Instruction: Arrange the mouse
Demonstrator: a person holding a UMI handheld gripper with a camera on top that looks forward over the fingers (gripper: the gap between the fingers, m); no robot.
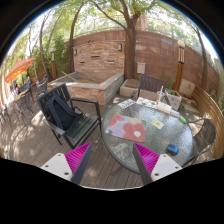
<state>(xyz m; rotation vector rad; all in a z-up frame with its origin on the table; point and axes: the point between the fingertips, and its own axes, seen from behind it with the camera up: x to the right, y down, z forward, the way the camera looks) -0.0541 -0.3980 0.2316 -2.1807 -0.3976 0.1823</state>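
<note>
A round glass table (120,150) stands on a wooden deck just ahead of my fingers. A red mat (128,127) lies on it with a small pale thing on top. A small yellow item (157,124) lies beside the mat, and a small blue object (172,149) sits near the table's right rim. I cannot tell which of these is the mouse. My gripper (112,165) is open and empty, held above the table's near edge. Its magenta pads (78,158) are spread wide apart.
A black chair (66,113) with dark cloth draped on it stands left of the table. Cushioned seats (140,90) stand beyond the table. A stone block planter (93,85), a brick wall (150,50) and a tree trunk (130,45) lie farther back.
</note>
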